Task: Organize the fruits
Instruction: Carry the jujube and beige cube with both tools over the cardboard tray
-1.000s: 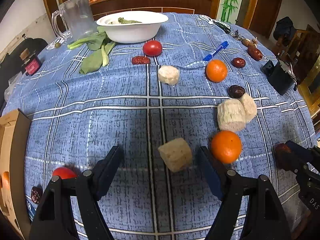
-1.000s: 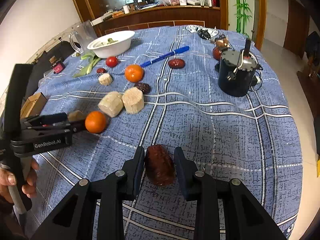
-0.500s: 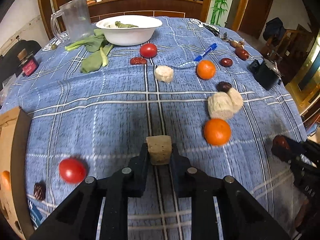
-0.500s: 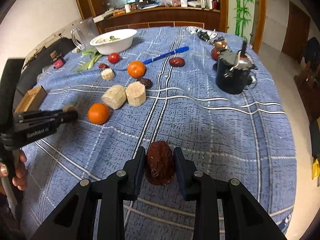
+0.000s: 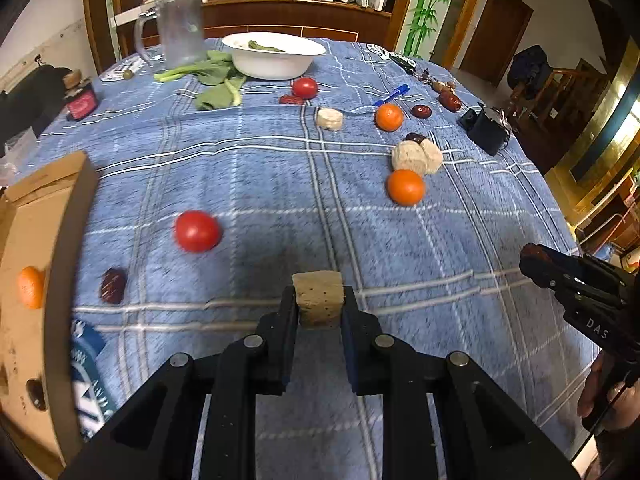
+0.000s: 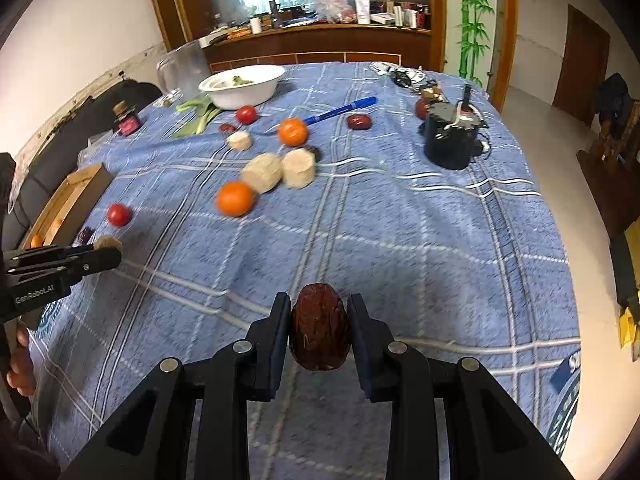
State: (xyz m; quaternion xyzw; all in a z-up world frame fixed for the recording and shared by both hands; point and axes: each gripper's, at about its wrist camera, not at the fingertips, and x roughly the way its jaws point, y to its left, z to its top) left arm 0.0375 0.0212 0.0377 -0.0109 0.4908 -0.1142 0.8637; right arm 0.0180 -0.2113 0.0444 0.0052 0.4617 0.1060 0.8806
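My left gripper (image 5: pixel 319 307) is shut on a tan, cork-like chunk (image 5: pixel 318 298) and holds it above the blue plaid tablecloth (image 5: pixel 280 176). My right gripper (image 6: pixel 319 320) is shut on a dark red date (image 6: pixel 320 327), also lifted. A cardboard box (image 5: pixel 44 240) at the left edge holds an orange (image 5: pixel 30 287). On the cloth lie a tomato (image 5: pixel 197 231), a date (image 5: pixel 113 285), two oranges (image 5: pixel 405 187) (image 5: pixel 389 117), two pale chunks (image 5: pixel 416 156), a smaller pale chunk (image 5: pixel 329 118) and a far tomato (image 5: pixel 304 87).
A white bowl (image 5: pixel 272 56), leafy greens (image 5: pixel 216 80) and a glass mug (image 5: pixel 176 30) stand at the back. A blue pen (image 5: pixel 391 95), more dates (image 5: pixel 421 111) and a black device (image 5: pixel 486 128) lie to the right. A small red jar (image 5: pixel 81 100) sits far left.
My left gripper closed on the tan chunk, lifted it and drew back toward the left, near the box. My right gripper kept hold of the date and rose a little.
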